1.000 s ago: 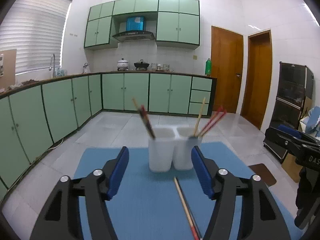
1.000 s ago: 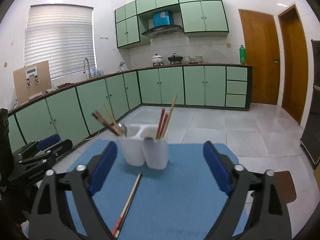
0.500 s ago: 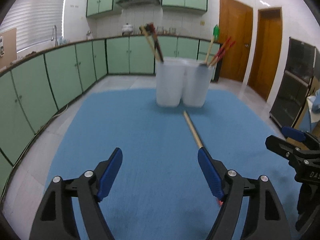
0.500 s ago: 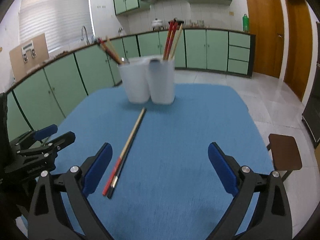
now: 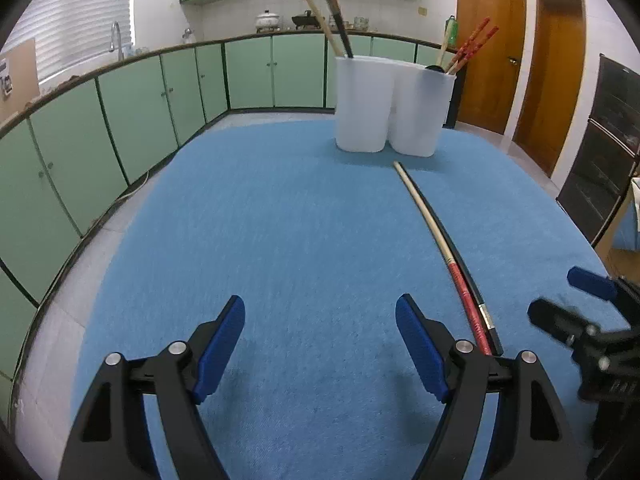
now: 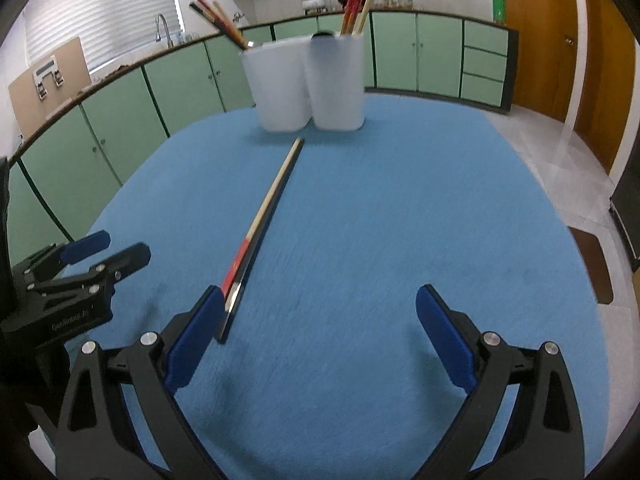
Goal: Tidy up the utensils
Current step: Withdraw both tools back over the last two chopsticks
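Since the earlier frames both grippers have been drawn back and lowered toward the near side of the table, so that the white holder is seen farther off and the loose chopsticks are now shown along their whole length. The left gripper (image 5: 320,340) is held low over the blue mat (image 5: 280,240) with its blue-padded jaws spread wide apart and nothing between them. The right gripper (image 6: 320,332) is likewise held low over the mat, its jaws wide apart and empty. Two chopsticks (image 5: 448,248) are laid side by side on the mat, touching along their length: one pale with a red handle end, the other black. In the left wrist view their handle ends are seen just beside the outer face of that gripper's right finger, outside the jaws; in the right wrist view the same ends (image 6: 236,292) are seen just beside the tip of that gripper's left finger, and whether they are touched by the pad cannot be told. Their thin tips are pointed toward the white two-compartment holder (image 5: 394,104), which is stood upright at the far side of the mat, near the tips but apart from them. In the holder's left compartment a pale and a dark chopstick (image 5: 332,16) are leaned leftward; in the right compartment red chopsticks (image 5: 474,46) and a pale one are leaned rightward. Green cabinets (image 5: 120,120) are seen behind the table.
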A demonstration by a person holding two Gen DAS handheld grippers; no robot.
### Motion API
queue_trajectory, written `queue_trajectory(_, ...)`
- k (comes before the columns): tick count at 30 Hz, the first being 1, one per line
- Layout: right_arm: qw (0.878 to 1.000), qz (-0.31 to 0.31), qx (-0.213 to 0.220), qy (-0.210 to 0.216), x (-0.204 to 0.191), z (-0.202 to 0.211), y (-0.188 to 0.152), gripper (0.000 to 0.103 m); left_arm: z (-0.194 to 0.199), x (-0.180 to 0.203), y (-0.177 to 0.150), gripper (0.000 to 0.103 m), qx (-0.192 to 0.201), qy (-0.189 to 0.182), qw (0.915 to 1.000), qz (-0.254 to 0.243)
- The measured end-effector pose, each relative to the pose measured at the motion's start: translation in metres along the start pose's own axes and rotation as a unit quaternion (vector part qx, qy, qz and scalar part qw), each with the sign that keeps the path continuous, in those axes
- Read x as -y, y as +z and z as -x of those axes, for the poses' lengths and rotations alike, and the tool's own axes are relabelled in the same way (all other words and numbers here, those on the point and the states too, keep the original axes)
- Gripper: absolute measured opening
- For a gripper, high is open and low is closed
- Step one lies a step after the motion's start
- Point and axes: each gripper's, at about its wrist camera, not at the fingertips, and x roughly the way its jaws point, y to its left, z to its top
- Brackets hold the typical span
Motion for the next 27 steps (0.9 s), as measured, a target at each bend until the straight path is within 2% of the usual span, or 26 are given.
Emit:
queue_trajectory(11,0.999,0.023,-0.023,0.002,-0.011,-0.004,-0.005,0.094,-0.004,-0.003,0.0,0.076,-0.017,0.002,0.9998,0.005)
queue_trajectory(19,0.998,0.05,-0.038,-0.017,-0.022,-0.009,-0.005,0.093,-0.007,-0.004,0.0,0.076,-0.025,0.001,0.9996,0.009)
queue_trajectory(27,0.997,0.045,-0.053,-0.026,-0.018,-0.013,-0.005,0.093,-0.011,-0.004,0.001,0.076,-0.032,0.001,0.9994,0.01)
